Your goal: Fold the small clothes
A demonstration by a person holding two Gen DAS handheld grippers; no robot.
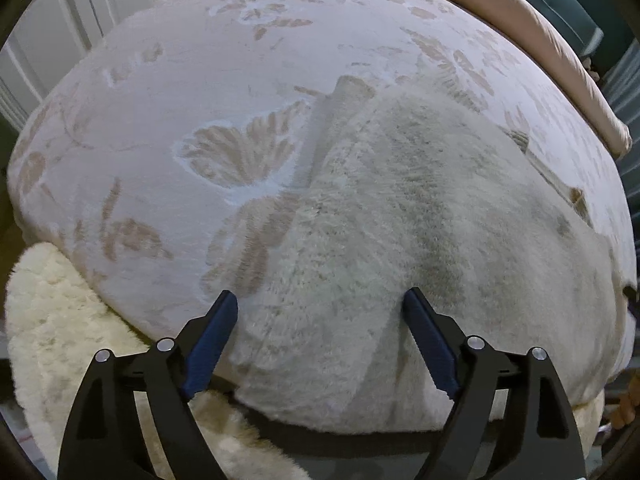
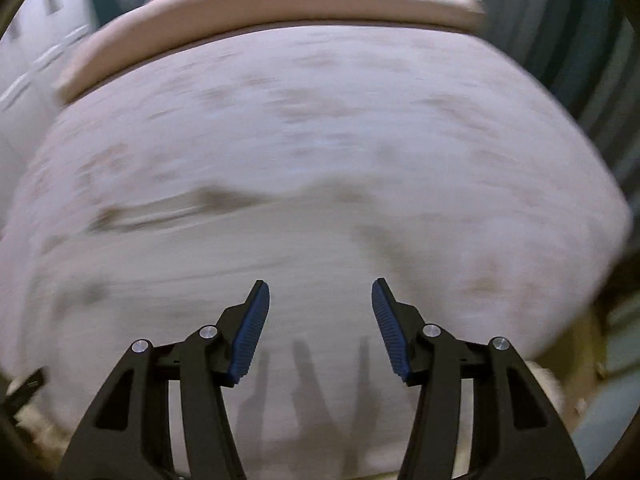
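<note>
A pale grey-white fluffy garment (image 1: 400, 220) lies spread flat on a bed, with a rolled cuff or sleeve end at its far left corner. My left gripper (image 1: 320, 312) hovers over the garment's near edge with its blue pads wide apart and only flat fabric below them. The right wrist view is smeared by motion. In it my right gripper (image 2: 320, 300) stands open above a pale fuzzy surface, nothing between the pads. The garment (image 2: 240, 248) there is a blurred lighter patch.
The bed is covered by a light blanket (image 1: 200, 92) with butterfly and flower patterns. A cream shaggy throw (image 1: 52, 312) hangs at the near left edge. A pink pillow or duvet (image 2: 280, 0) runs along the far side. White panelled doors (image 1: 48, 32) stand behind.
</note>
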